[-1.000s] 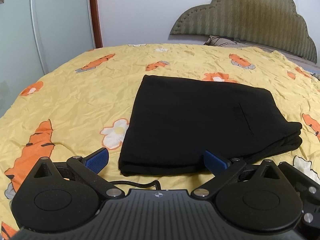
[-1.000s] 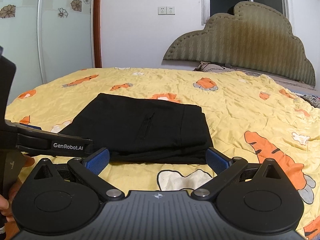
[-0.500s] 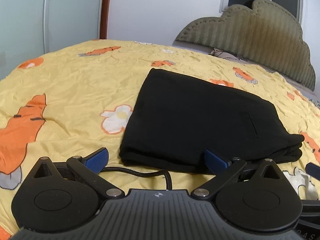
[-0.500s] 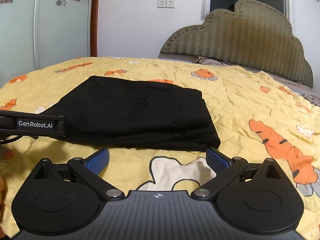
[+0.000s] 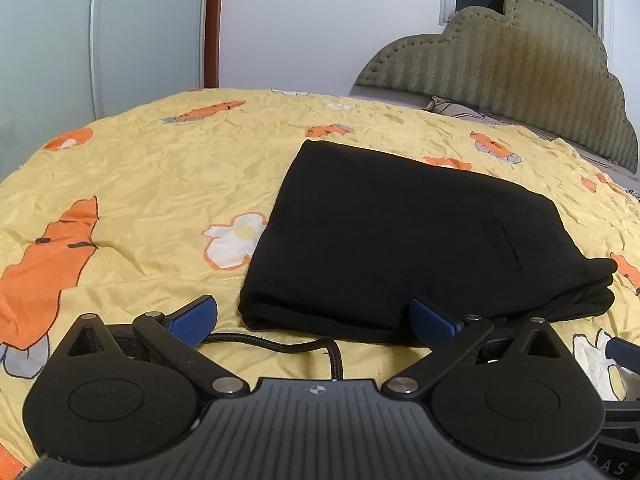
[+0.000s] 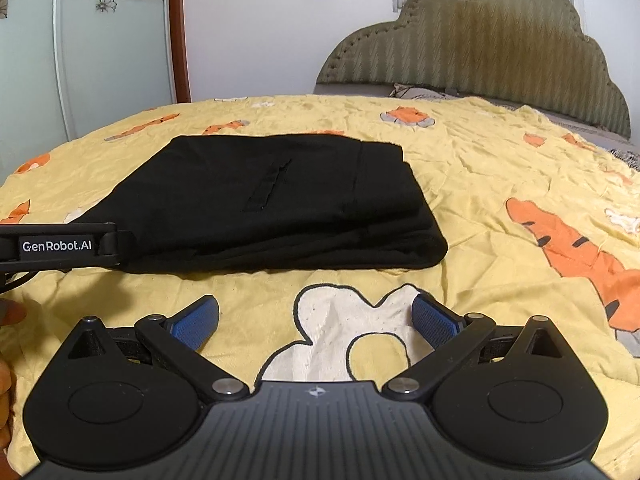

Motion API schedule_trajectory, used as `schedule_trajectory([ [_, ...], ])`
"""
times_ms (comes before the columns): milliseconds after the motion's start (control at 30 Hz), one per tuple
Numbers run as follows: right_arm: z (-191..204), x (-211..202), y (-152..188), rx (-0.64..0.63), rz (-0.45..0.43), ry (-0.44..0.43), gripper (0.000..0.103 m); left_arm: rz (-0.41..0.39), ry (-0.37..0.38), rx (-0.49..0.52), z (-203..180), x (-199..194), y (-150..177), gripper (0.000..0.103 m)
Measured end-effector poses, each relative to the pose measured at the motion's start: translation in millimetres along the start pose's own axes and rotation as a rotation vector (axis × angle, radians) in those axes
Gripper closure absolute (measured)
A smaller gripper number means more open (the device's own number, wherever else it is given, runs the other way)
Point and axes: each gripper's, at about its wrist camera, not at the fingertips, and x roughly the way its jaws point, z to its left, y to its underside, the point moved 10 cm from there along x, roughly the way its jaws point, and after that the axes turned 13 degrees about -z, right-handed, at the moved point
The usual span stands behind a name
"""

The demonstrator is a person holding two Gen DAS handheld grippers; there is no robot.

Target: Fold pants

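Black pants [image 5: 400,236] lie folded into a thick rectangle on the yellow bedspread [image 5: 152,184]; the right wrist view shows the same pants [image 6: 272,204] with a pocket slit on top. My left gripper [image 5: 314,316] is open just in front of the fold's near edge, its right blue pad against the cloth, nothing between the pads. My right gripper [image 6: 316,318] is open over the bedspread [image 6: 500,168], a little short of the pants, holding nothing. The left gripper's body [image 6: 60,246] shows at the left edge of the right wrist view.
A black cable [image 5: 288,346] trails across the sheet before the left gripper. An upholstered headboard [image 6: 480,48] and a pillow [image 6: 420,92] stand at the far side. A glass wardrobe door [image 6: 80,48] is on the left. A person's fingers [image 6: 8,316] show at the left edge.
Both grippers have dropped lower and pulled back slightly from the folded pants. Both have stayed open, and the pants have not moved.
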Motion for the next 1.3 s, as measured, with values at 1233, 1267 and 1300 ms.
schedule_trajectory([
  [1233,1.9,0.5,0.0,0.01,-0.013,-0.002,0.0,0.002,0.004,-0.002,1.0,0.1,0.8,0.0],
  [1267,1.9,0.5,-0.1,0.01,-0.012,-0.001,0.0,0.002,0.004,-0.003,1.2,0.1,0.8,0.0],
  [1300,1.9,0.5,0.0,0.009,-0.012,0.0,0.0,0.002,0.004,-0.004,0.9,0.1,0.9,0.0],
])
